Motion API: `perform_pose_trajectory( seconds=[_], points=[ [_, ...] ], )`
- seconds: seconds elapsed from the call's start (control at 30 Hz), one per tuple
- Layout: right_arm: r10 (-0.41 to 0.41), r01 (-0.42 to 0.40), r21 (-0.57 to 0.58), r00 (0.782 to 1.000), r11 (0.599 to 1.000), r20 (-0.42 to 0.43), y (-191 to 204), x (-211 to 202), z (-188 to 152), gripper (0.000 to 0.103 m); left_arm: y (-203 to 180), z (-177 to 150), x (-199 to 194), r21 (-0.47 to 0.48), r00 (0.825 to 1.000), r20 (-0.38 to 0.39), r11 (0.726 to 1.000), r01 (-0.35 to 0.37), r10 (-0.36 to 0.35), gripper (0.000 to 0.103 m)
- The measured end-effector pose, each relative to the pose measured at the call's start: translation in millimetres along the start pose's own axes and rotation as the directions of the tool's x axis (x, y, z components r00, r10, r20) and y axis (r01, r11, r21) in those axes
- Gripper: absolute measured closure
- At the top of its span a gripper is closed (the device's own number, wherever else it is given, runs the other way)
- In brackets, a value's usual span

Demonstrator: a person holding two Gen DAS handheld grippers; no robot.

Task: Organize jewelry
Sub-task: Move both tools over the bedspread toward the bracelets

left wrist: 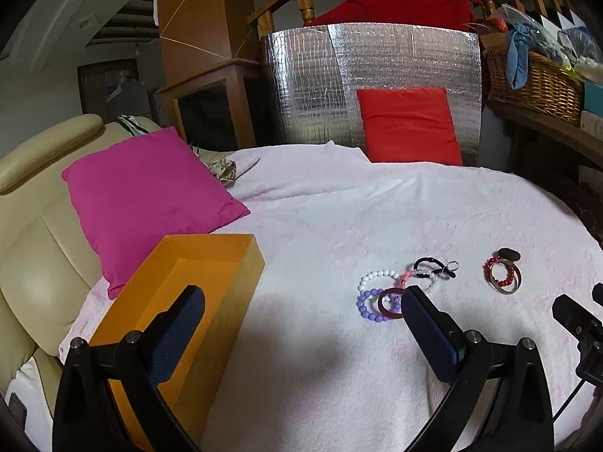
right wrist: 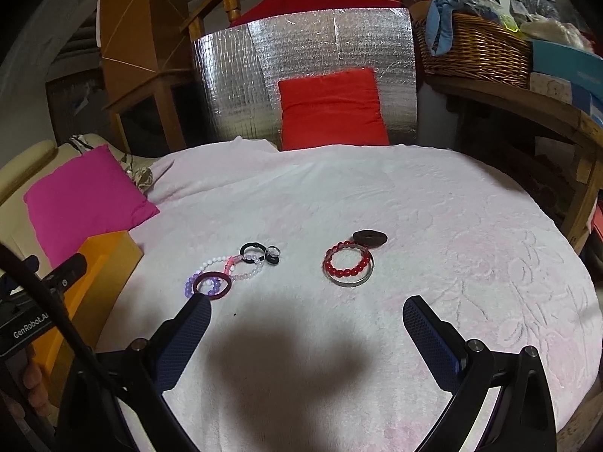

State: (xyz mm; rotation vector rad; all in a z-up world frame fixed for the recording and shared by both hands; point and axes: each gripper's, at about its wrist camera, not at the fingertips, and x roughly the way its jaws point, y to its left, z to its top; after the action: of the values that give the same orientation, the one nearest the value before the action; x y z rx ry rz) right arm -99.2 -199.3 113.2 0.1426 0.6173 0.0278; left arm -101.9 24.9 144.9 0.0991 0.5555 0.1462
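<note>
Two clusters of jewelry lie on a pale pink blanket (right wrist: 433, 207). The left cluster holds a purple bead bracelet (left wrist: 365, 304), a dark red bangle (left wrist: 381, 307), a white bead bracelet (left wrist: 373, 275) and a black hair tie (left wrist: 426, 263); it also shows in the right wrist view (right wrist: 226, 271). The right cluster holds a red bead bracelet (right wrist: 348, 261) inside a silver bangle (right wrist: 352, 283), with a dark brown ring (right wrist: 370, 238) behind. An open orange box (left wrist: 181, 293) stands at the left. My left gripper (left wrist: 301, 309) is open and empty, between box and left cluster. My right gripper (right wrist: 307, 312) is open and empty, short of both clusters.
A magenta cushion (left wrist: 147, 203) lies behind the box on a cream leather sofa (left wrist: 30, 248). A red cushion (right wrist: 331, 109) leans on a silver foil panel (right wrist: 233, 86) at the back. A wicker basket (right wrist: 475, 49) sits on a wooden shelf at the right.
</note>
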Motion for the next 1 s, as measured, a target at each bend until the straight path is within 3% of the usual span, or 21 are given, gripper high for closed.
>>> perform_pose_trajectory(
  seconds=[1.0],
  points=[
    [0.033, -0.032, 0.013, 0.999, 0.999, -0.032, -11, 15, 8, 0.0, -8, -5, 15, 0.038, 0.999, -0.039, 0.999, -0.013, 0.014, 0.0]
  ],
)
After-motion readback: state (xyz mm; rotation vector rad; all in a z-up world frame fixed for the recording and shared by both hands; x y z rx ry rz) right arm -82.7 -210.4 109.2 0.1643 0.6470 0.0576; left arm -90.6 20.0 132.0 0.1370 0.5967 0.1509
